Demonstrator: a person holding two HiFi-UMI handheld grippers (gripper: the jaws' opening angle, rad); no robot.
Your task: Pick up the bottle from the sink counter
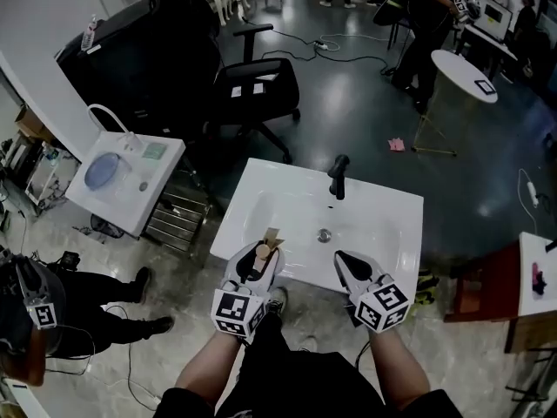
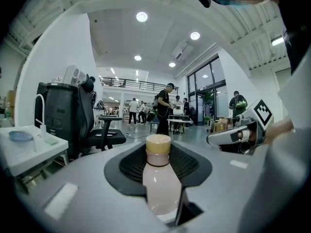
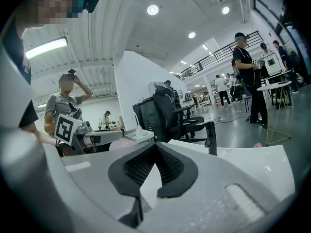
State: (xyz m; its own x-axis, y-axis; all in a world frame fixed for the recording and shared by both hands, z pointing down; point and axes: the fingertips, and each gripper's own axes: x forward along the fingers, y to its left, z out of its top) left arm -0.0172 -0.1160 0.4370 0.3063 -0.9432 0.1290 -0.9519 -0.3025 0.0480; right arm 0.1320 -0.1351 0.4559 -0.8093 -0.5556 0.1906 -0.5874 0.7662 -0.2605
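1. Workshop floor surrounds a white sink counter (image 1: 393, 225) at centre frame; the left gripper (image 1: 261, 259) pinches the tan-capped bottle (image 1: 262, 251) at the counter's lower-left edge
2. The right gripper (image 1: 343, 259) is empty, its jaws pressed together
3. The grasp looks made; next comes a steady upward lift

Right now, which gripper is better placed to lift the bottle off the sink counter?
Left. The bottle stands between the jaws of the left gripper, both pads against its sides. The right gripper sits empty beside it above the front edge of the sink, jaws together.
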